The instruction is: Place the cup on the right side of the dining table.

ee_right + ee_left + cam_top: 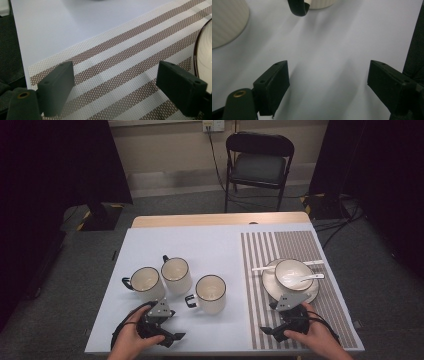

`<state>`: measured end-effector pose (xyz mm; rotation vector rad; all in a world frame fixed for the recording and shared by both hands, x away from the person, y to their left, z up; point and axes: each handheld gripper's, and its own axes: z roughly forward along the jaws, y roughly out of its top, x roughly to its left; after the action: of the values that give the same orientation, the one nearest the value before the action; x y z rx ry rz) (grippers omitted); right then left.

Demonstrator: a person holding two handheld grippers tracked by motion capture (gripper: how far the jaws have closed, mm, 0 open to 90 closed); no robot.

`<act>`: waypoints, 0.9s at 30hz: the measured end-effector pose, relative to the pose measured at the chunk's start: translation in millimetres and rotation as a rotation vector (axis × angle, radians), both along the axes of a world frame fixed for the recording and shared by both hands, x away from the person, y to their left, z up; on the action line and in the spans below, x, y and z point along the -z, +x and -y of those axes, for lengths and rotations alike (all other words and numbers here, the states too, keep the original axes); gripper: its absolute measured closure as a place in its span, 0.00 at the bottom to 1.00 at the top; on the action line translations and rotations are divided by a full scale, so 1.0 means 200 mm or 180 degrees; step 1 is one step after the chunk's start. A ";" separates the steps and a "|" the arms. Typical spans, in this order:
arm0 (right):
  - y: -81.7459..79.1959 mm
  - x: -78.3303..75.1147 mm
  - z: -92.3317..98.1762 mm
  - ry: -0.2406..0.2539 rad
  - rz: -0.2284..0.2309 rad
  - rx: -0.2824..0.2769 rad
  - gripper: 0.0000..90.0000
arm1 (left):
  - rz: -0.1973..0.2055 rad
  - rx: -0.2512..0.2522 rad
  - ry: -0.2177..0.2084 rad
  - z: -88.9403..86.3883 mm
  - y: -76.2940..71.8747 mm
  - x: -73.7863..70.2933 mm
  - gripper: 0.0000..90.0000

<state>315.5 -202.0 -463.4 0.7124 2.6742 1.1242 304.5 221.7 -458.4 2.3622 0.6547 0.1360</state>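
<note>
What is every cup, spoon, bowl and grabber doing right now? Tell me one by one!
Left gripper: open, holding nothing.
Right gripper: open, over the striped placemat.
Left mug: upright, empty.
Middle mug: upright, empty.
Right mug: upright, empty.
Bowl: upright on the plate.
Spoon in bowl: lying across the rim.
Second spoon: lying behind the bowl.

High view above table (pixel 200 245), forward-down, tool views close, low, sharing tabletop.
</note>
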 end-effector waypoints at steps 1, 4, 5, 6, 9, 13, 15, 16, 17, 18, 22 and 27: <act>0.00 0.00 0.00 0.0003 -0.0007 0.0004 0.16 | -0.0006 -0.0013 -0.0014 0.00 0.00 0.00 0.19; 0.01 -0.01 -0.02 -0.0035 0.0005 -0.0022 0.16 | -0.0030 -0.0016 -0.0053 0.01 0.01 -0.01 0.19; 0.01 -0.01 -0.03 -0.0049 0.0009 -0.0037 0.16 | -0.0043 -0.0007 -0.0045 0.01 0.01 -0.01 0.19; 0.01 -0.02 -0.03 -0.0059 -0.0002 -0.0028 0.16 | -0.0048 -0.0006 -0.0039 0.01 0.01 -0.01 0.19; 0.01 -0.02 -0.05 -0.0056 -0.0005 -0.0063 0.16 | -0.0056 -0.0063 -0.0043 0.01 0.02 -0.02 0.19; 0.02 -0.03 -0.07 -0.0080 -0.0020 -0.0078 0.16 | -0.0057 -0.0115 -0.0062 0.01 0.02 -0.04 0.19; 0.03 -0.03 -0.08 -0.0083 -0.0024 -0.0079 0.16 | -0.0052 -0.0113 -0.0046 0.00 0.02 -0.04 0.19; 0.03 -0.03 -0.08 -0.0092 -0.0030 -0.0080 0.16 | -0.0055 -0.0125 -0.0050 0.01 0.03 -0.04 0.19; 0.03 -0.04 -0.09 -0.0110 -0.0029 -0.0087 0.16 | -0.0062 -0.0140 -0.0062 0.01 0.03 -0.04 0.19; 0.03 -0.04 -0.09 -0.0110 -0.0029 -0.0087 0.16 | -0.0067 -0.0129 -0.0046 0.01 0.03 -0.04 0.19; 0.05 -0.05 -0.11 -0.0148 -0.0006 -0.0109 0.16 | -0.0052 -0.0159 -0.0064 0.02 0.04 -0.05 0.19; 0.06 -0.06 -0.12 -0.0194 -0.0030 -0.0140 0.16 | -0.0034 -0.0190 -0.0081 0.03 0.06 -0.08 0.20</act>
<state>328.3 -177.6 -452.2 0.6531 2.7318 1.0468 316.5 214.8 -441.4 2.3213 0.7282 0.1407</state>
